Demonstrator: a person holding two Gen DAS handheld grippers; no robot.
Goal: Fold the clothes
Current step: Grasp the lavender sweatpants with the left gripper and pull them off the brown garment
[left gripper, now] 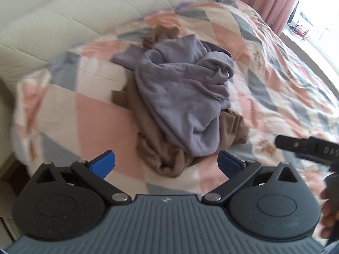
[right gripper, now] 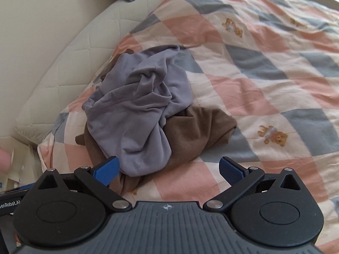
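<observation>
Clothes are 2 crumpled pieces on the bed (right gripper: 264, 80), lavender garment (right gripper: 135, 110) over brown garment (right gripper: 195, 131), both tools spread wide and empty, so I'd pinch just 1 lavender edge with the right tool (right gripper: 169, 172), left tool (left gripper: 166, 165) helping.

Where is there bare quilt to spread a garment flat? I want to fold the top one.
The widest free patch is the checked quilt right of the pile, running toward the window side. A narrower strip lies between the pile and both open grippers. Crowded: the lilac garment heaped on the brown one, close to the headboard.
</observation>
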